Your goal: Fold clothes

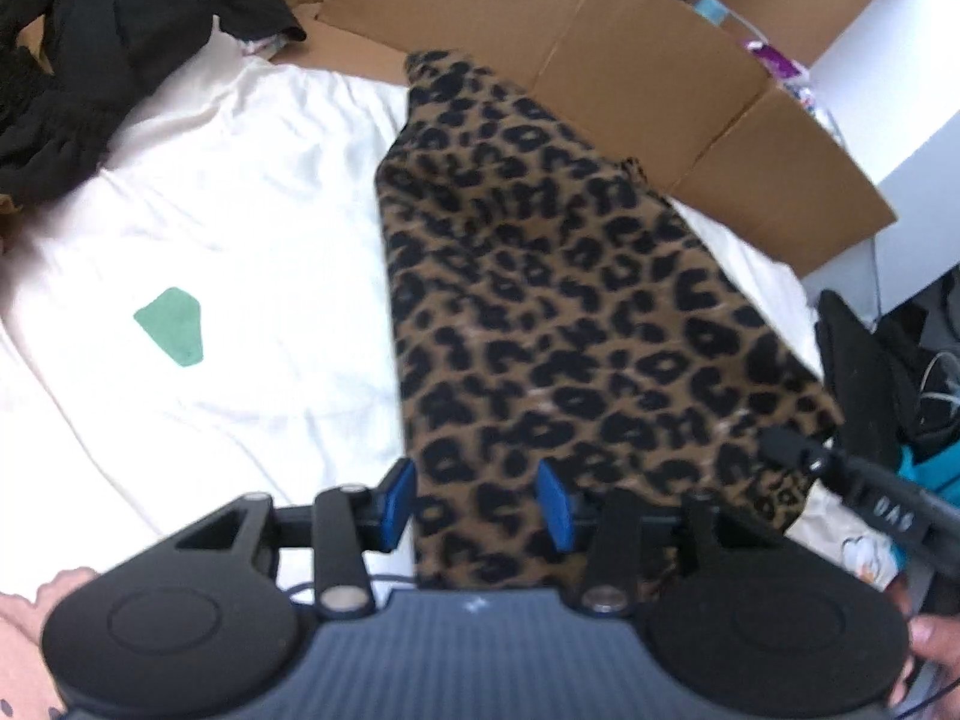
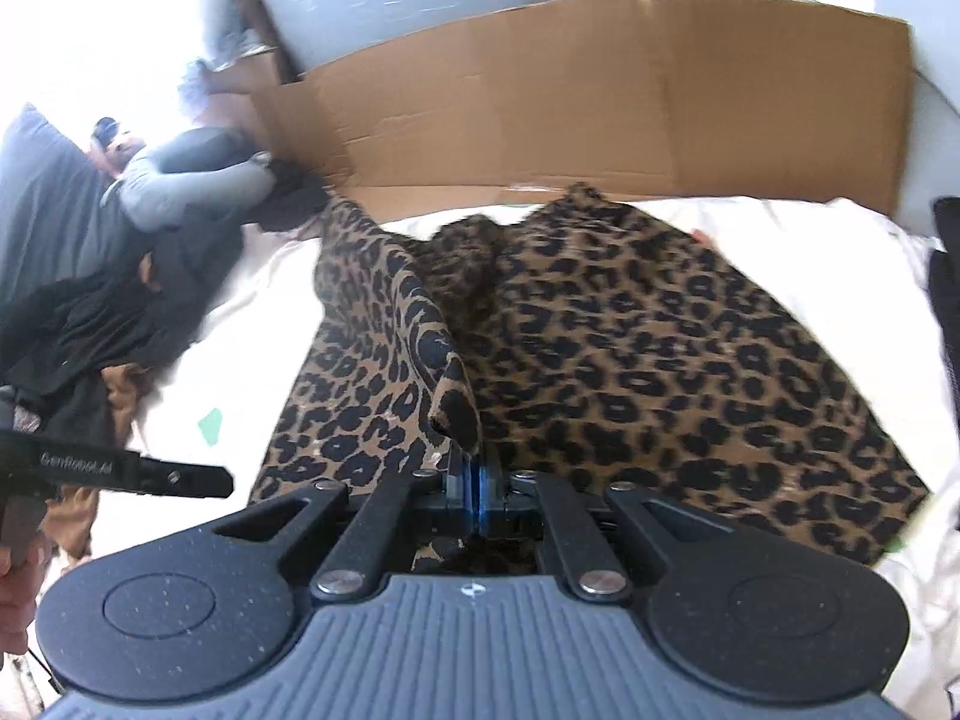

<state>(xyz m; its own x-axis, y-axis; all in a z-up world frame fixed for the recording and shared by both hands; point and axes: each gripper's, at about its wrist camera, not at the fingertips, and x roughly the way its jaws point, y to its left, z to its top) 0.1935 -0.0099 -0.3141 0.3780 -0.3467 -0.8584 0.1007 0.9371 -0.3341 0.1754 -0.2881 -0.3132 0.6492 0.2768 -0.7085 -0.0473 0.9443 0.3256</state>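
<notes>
A leopard-print garment (image 1: 540,300) lies lengthwise on the white sheet (image 1: 240,210), narrow end towards the cardboard. My left gripper (image 1: 477,504) stands open at the garment's near edge, its blue pads (image 1: 399,501) wide apart with the cloth between them but not pinched. In the right wrist view my right gripper (image 2: 474,480) is shut on a raised fold of the leopard-print garment (image 2: 660,348), which peaks just above the pads. The right gripper (image 1: 864,492) also shows at the garment's near right corner. The left gripper's body (image 2: 138,471) enters from the left.
A pile of dark clothes (image 1: 78,90) lies at the sheet's far left. Flattened cardboard (image 1: 600,60) stands along the far side. A green patch (image 1: 171,327) marks the sheet. Black items and cables (image 1: 888,372) crowd the right edge. A hand (image 1: 933,639) holds the grip.
</notes>
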